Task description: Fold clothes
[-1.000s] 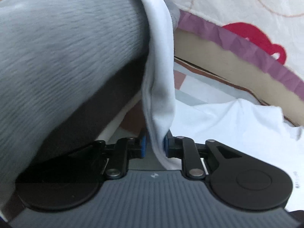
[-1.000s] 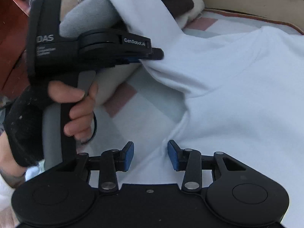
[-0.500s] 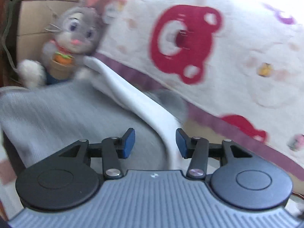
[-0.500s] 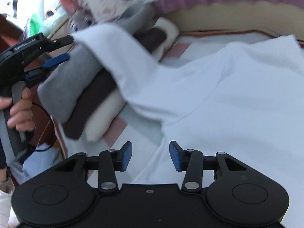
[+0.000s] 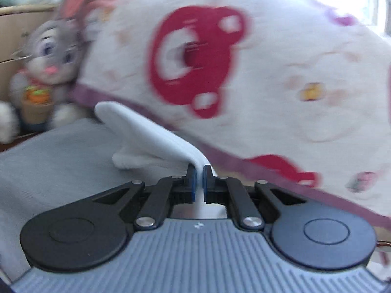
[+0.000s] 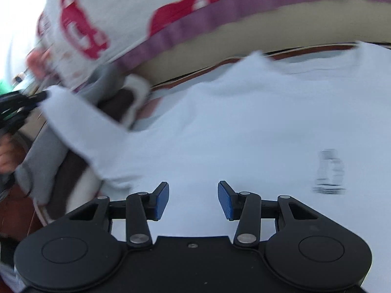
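Observation:
A white shirt (image 6: 244, 127) lies spread on the bed, with a small dark print (image 6: 330, 171) at the right. Its sleeve (image 5: 146, 134) is draped over a folded grey garment (image 5: 48, 161). My left gripper (image 5: 198, 171) is shut on that sleeve, and white fabric shows pinched between the blue pads. In the right wrist view the left gripper (image 6: 41, 96) holds the sleeve's end (image 6: 80, 127) raised at the far left. My right gripper (image 6: 193, 195) hovers open over the shirt's body with nothing between its fingers.
A stack of folded grey, brown and cream clothes (image 6: 61, 166) sits left of the shirt. Behind it a plush rabbit (image 5: 46, 73) leans on a white blanket with red shapes and a purple border (image 5: 244, 73). A hand (image 6: 5, 156) holds the left gripper.
The left gripper let go of the sleeve, rose above the grey garment and shut on the sleeve again. The right gripper swung right over the shirt, staying open.

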`<state>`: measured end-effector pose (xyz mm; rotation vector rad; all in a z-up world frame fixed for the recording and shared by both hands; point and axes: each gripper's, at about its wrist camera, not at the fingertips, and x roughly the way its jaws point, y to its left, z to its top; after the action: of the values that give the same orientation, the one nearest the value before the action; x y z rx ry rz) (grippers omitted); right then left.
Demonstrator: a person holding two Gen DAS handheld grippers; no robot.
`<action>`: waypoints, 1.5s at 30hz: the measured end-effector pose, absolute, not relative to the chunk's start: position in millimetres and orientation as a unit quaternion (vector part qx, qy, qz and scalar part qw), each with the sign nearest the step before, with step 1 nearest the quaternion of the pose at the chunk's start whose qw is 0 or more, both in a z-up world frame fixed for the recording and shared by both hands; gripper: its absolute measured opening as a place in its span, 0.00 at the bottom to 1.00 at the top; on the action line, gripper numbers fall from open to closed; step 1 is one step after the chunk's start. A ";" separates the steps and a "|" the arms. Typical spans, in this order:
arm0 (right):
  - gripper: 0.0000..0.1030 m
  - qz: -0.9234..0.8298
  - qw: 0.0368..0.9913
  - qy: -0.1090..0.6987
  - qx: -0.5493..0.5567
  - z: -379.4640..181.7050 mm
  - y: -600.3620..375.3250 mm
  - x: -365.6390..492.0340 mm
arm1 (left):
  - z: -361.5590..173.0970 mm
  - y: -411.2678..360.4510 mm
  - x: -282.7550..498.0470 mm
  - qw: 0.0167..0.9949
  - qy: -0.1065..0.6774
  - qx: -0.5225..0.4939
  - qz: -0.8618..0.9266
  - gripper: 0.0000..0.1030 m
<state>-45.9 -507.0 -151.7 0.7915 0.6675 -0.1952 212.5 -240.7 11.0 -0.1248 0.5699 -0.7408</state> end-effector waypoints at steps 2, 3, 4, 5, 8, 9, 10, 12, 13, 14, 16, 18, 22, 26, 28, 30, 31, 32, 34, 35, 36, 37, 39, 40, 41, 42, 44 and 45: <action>0.49 -0.114 0.853 0.306 0.407 -151.8 -523.9 -56.7 | 18.4 -252.9 185.7 0.874 0.266 -0.075 -0.399 0.05; 0.49 -0.124 0.847 0.299 0.421 -151.6 -532.3 -62.2 | 20.9 -258.9 172.2 0.866 0.263 -0.081 -0.418 0.05; 0.49 -0.134 0.841 0.292 0.436 -151.4 -540.8 -67.6 | 21.6 -264.2 156.8 0.857 0.263 -0.082 -0.436 0.06; 0.50 -0.146 0.837 0.289 0.441 -150.1 -545.7 -72.3 | 16.8 -271.6 141.6 0.847 0.269 -0.081 -0.452 0.06; 0.50 -0.170 0.834 0.295 0.434 -147.0 -547.4 -81.4 | -8.9 -296.6 97.4 0.808 0.308 -0.072 -0.497 0.06; 0.50 -0.175 0.834 0.298 0.431 -146.5 -547.3 -85.6 | -24.8 -304.1 84.0 0.798 0.325 -0.060 -0.504 0.06; 0.50 -0.178 0.833 0.299 0.430 -146.9 -547.2 -88.6 | -40.0 -310.4 69.9 0.790 0.335 -0.043 -0.512 0.09; 0.50 -0.186 0.832 0.300 0.429 -148.3 -547.3 -93.9 | -64.8 -313.5 36.1 0.781 0.310 0.028 -0.542 0.15; 0.50 -0.188 0.831 0.300 0.429 -148.8 -547.7 -96.6 | -75.4 -309.9 18.4 0.783 0.298 0.061 -0.543 0.20; 0.50 -0.189 0.832 0.301 0.427 -148.2 -547.4 -97.8 | -84.8 -303.0 14.7 0.783 0.302 0.075 -0.538 0.24; 0.50 -0.189 0.835 0.301 0.420 -144.7 -545.9 -97.9 | -103.5 -288.6 9.5 0.785 0.312 0.101 -0.525 0.33; 0.50 -0.184 0.837 0.299 0.421 -141.7 -546.3 -96.7 | -118.0 -274.0 27.4 0.796 0.328 0.105 -0.497 0.33; 0.50 -0.171 0.834 0.296 0.433 -138.2 -547.4 -85.7 | -140.1 -257.5 70.6 0.824 0.349 0.127 -0.427 0.33; 0.51 -0.164 0.829 0.309 0.436 -137.5 -547.4 -56.2 | -145.3 -247.7 103.5 0.819 0.385 0.093 -0.415 0.31; 0.52 -0.215 0.797 0.331 0.457 -146.4 -551.7 -39.5 | -148.6 -243.5 108.4 0.821 0.396 0.072 -0.405 0.31; 0.54 -0.232 0.781 0.324 0.480 -156.3 -554.1 -30.6 | -150.6 -240.5 108.5 0.823 0.402 0.058 -0.398 0.31; 0.54 -0.223 0.784 0.320 0.483 -160.7 -553.7 -26.1 | -151.1 -239.7 107.2 0.823 0.404 0.055 -0.395 0.32; 0.52 -0.211 0.792 0.320 0.476 -164.6 -551.6 -21.0 | -151.5 -240.0 105.9 0.823 0.405 0.054 -0.394 0.33; 0.04 -0.166 0.818 0.310 0.456 -169.2 -545.8 -14.3 | -152.4 -238.7 101.8 0.825 0.405 0.057 -0.391 0.33; 0.06 -0.154 0.829 0.306 0.443 -165.8 -543.2 -13.6 | -152.9 -237.4 99.2 0.826 0.404 0.060 -0.389 0.33; 0.06 -0.143 0.845 0.283 0.432 -153.6 -541.7 -21.4 | -153.5 -236.1 96.8 0.827 0.403 0.064 -0.388 0.33; 0.06 -0.130 0.862 0.251 0.421 -138.4 -540.7 -32.4 | -154.1 -234.8 95.5 0.827 0.403 0.066 -0.387 0.33; 0.06 -0.104 0.892 0.187 0.398 -108.2 -538.7 -54.3 | -154.0 -231.6 94.2 0.829 0.403 0.063 -0.382 0.34; 0.06 -0.114 0.902 0.167 0.382 -93.9 -537.8 -70.6 | -153.3 -230.2 94.2 0.831 0.401 0.060 -0.381 0.34; 0.06 -0.134 0.909 0.151 0.364 -79.8 -536.9 -89.1 | -152.8 -229.2 94.2 0.832 0.399 0.057 -0.381 0.35; 0.06 -0.161 0.911 0.151 0.348 -72.3 -535.8 -106.0 | -152.7 -229.9 94.5 0.834 0.396 0.055 -0.380 0.37; 0.08 -0.221 0.907 0.165 0.318 -62.8 -533.5 -138.6 | -152.7 -231.6 95.1 0.838 0.390 0.052 -0.378 0.39; 0.11 -0.257 0.900 0.188 0.296 -64.2 -533.1 -149.8 | -153.6 -234.1 95.5 0.839 0.390 0.050 -0.376 0.39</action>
<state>-149.8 -533.1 -64.2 0.6134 0.3889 -0.5314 95.5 -234.1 -153.6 0.1058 0.8256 -0.7960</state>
